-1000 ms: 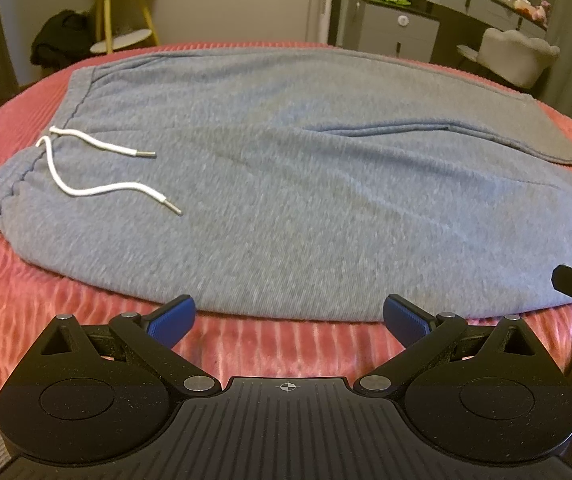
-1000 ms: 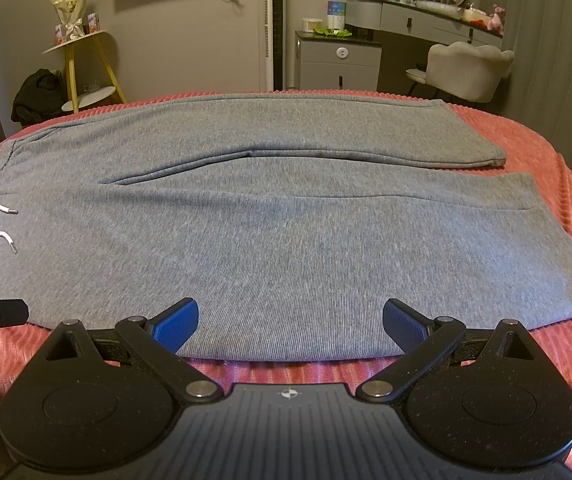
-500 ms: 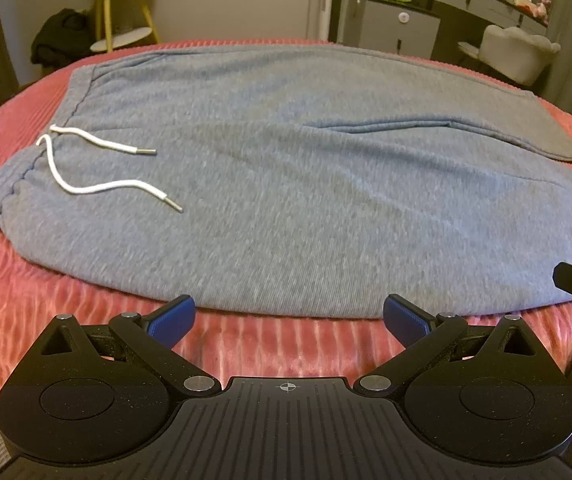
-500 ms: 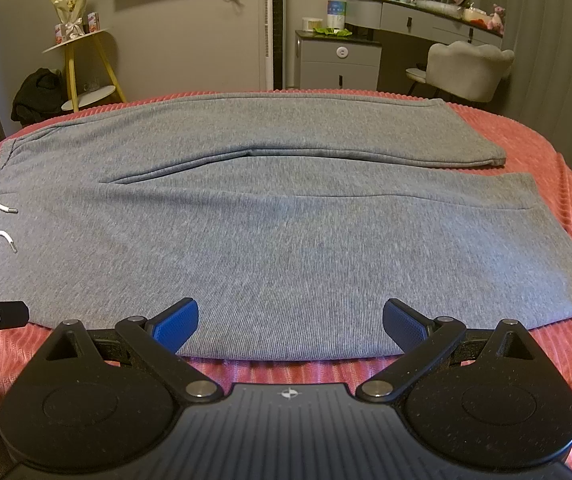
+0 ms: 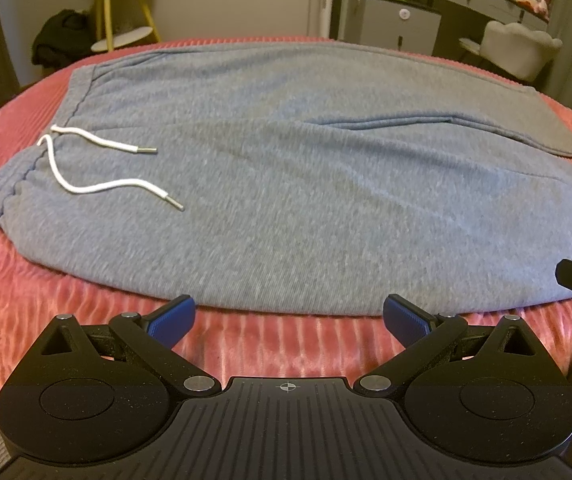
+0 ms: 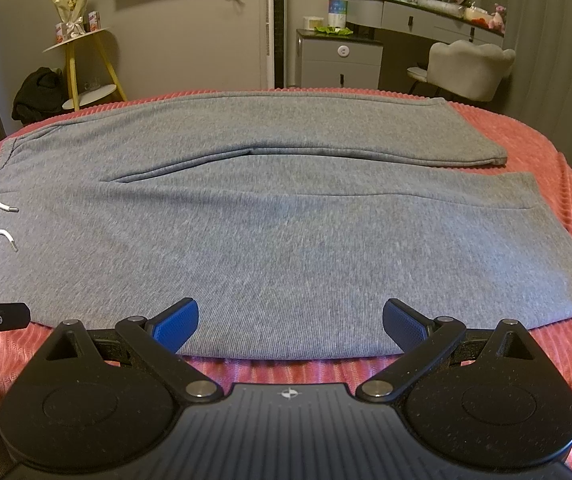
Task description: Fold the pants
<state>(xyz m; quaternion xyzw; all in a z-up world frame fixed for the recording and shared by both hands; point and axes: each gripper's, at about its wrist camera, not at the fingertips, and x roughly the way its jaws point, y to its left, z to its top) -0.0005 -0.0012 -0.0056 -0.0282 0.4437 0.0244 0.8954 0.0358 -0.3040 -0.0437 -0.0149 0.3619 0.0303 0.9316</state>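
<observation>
Pants: the grey pants (image 6: 286, 216) lay spread flat across the bed, waistband toward my left, both legs running to my right.
Legs: the far leg (image 6: 325, 132) lay beside the near leg (image 6: 365, 248), a seam-like gap showing between them; the cuffs ended near the bed's right side.
Drawstring: a white drawstring (image 5: 86, 168) with two metal-tipped ends rested on the fabric just inside the waistband (image 5: 10, 196).
Near edge: the pants' near edge ran just ahead of both sets of blue fingertips.
Left hand-held gripper: my left hand-held gripper (image 5: 289, 320) was released, jaws spread wide, hovering over the bedspread before the hip end of the pants; I could not tell whether its fingertips (image 5: 172, 318) touched the cloth.
Right hand-held gripper: my right hand-held gripper (image 6: 289, 326) was likewise released, jaws wide, at the near edge of the near leg, holding nothing.
Bed: a pink ribbed bedspread (image 6: 565, 208) carried the pants.
Surroundings: a yellow-legged side table (image 6: 82, 64), a grey cabinet (image 6: 337, 60) and a pale chair (image 6: 469, 68) stood beyond the bed.
</observation>
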